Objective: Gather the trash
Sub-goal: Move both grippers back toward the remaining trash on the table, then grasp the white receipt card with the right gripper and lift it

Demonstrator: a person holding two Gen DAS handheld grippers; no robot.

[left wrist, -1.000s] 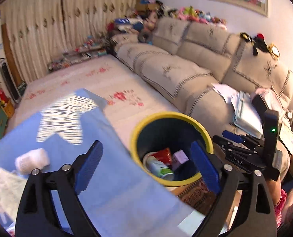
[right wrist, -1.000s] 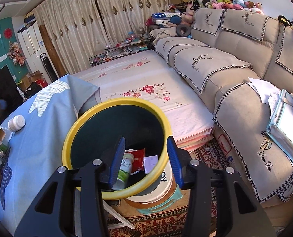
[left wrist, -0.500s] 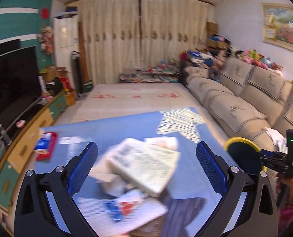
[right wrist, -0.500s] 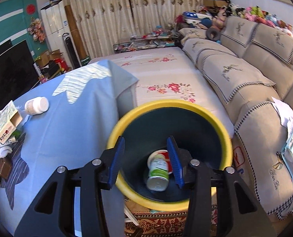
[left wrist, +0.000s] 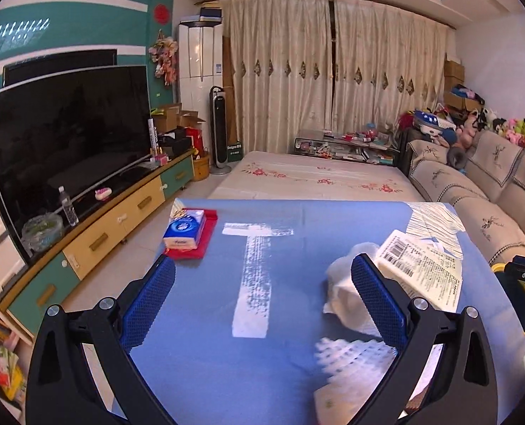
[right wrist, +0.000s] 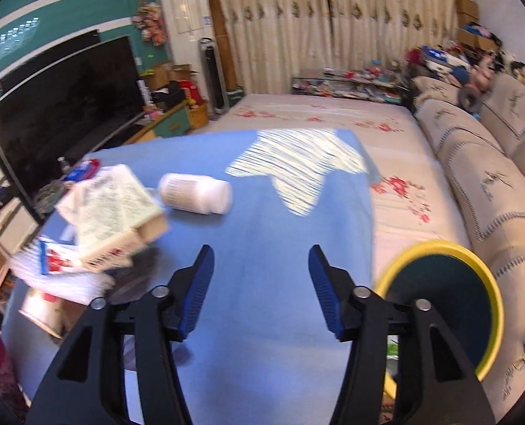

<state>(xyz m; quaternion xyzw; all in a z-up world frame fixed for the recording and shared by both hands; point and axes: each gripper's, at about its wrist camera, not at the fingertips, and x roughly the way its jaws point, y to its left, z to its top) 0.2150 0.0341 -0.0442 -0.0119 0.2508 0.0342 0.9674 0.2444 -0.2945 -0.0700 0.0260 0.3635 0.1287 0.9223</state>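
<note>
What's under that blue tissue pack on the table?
The tissue pack lies on a flat red thing, whose edges stick out around it on the blue table. The middle of the red thing is covered.

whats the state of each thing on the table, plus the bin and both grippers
left gripper: open, empty
right gripper: open, empty
white bottle: lying on its side, capped
printed carton: lying flat on the litter pile
crumpled tissue: loose, beside the carton
tissue pack: resting on a red tray
yellow-rimmed bin: upright, open top, beside the table
</note>
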